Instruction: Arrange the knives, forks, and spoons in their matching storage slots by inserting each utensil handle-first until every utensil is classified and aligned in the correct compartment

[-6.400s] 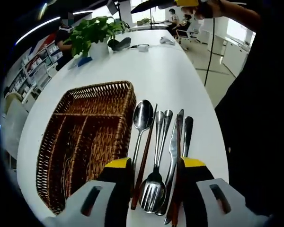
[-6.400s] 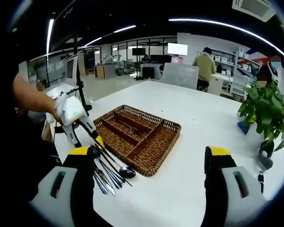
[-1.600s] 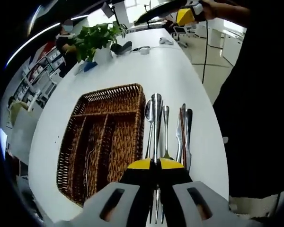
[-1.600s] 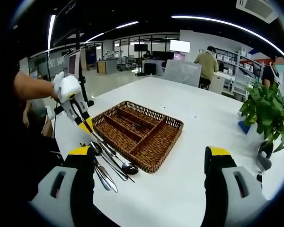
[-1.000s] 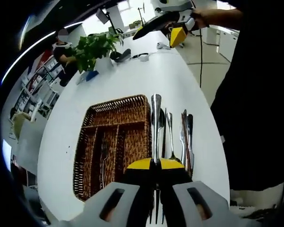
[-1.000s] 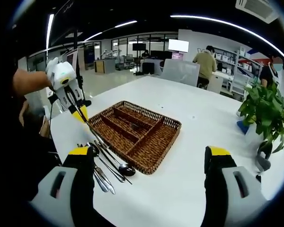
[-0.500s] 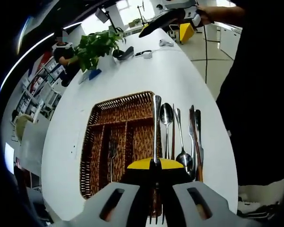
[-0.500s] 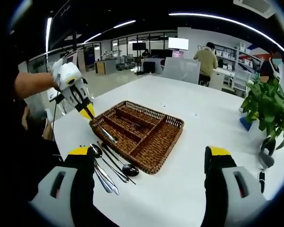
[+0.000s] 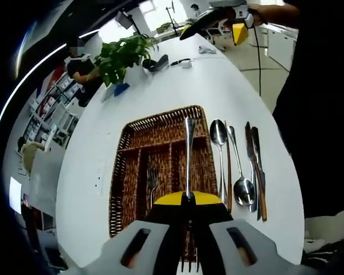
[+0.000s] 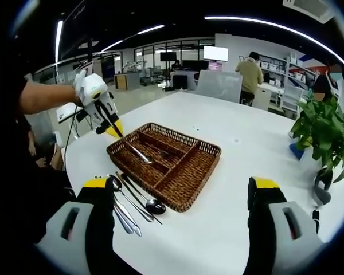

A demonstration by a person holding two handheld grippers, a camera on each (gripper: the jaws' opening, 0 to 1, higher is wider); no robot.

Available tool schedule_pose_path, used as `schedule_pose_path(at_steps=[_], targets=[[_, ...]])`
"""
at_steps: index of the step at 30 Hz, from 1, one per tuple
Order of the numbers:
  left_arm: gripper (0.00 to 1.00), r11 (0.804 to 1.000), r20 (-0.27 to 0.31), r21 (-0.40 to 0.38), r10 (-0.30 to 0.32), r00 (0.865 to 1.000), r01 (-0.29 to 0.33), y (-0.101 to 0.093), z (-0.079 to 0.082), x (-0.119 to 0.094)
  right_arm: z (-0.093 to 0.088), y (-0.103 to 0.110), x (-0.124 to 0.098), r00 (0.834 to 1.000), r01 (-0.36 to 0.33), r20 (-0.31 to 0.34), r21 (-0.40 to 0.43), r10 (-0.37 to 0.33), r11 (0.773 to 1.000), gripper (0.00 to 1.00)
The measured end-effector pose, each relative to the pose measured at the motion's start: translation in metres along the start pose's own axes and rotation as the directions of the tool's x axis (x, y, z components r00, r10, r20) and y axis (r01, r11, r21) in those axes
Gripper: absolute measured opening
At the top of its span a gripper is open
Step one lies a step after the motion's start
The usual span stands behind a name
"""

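Over the wicker tray [image 9: 160, 120] near the counter [image 9: 178, 80] edge, the left hand-held gripper [image 9: 187, 197] clamps a fork [image 9: 187, 154], handle forward. Right hand-held gripper [image 10: 180, 189] gapes, holding nothing. Loose cutlery [image 9: 241, 166] lies beside the tray.

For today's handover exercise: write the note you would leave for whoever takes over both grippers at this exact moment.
Left gripper: shut on a fork, handle pointing forward, held over the wicker tray.
Right gripper: open, holding nothing, hanging back from the tray.
Done: one fork appears to lie in a tray slot already.
Left: slot the held fork, then sort the spoons, knives and what look like chopsticks lying beside the tray on the white table.
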State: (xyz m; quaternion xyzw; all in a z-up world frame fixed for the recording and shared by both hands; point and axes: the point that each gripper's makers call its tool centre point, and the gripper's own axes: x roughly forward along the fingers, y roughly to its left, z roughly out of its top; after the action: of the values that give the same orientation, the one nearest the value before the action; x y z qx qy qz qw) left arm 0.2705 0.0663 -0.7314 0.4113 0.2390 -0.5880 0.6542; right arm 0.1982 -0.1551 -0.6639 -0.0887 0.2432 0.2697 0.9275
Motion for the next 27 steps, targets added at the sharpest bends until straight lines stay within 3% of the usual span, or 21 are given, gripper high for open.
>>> schedule_pose_path(at_steps=[11, 18, 27], targets=[[0.01, 0.999, -0.012, 0.031, 0.038, 0.999, -0.037, 0.039, -0.002, 0.001, -0.002, -0.003, -0.002, 1.0, 0.008, -0.003, -0.003, -0.008, 1.0, 1.0], [0.01, 0.997, 0.016, 0.0, 0.073, 0.997, -0.073, 0.067, -0.004, -0.006, 0.0, -0.004, -0.003, 1.0, 0.007, -0.001, -0.004, -0.007, 1.0, 1.0], [0.02, 0.996, 0.018, -0.001, 0.093, 0.996, -0.093, 0.088, -0.005, -0.008, 0.001, -0.005, -0.001, 1.0, 0.006, -0.005, -0.011, -0.006, 1.0, 1.0]])
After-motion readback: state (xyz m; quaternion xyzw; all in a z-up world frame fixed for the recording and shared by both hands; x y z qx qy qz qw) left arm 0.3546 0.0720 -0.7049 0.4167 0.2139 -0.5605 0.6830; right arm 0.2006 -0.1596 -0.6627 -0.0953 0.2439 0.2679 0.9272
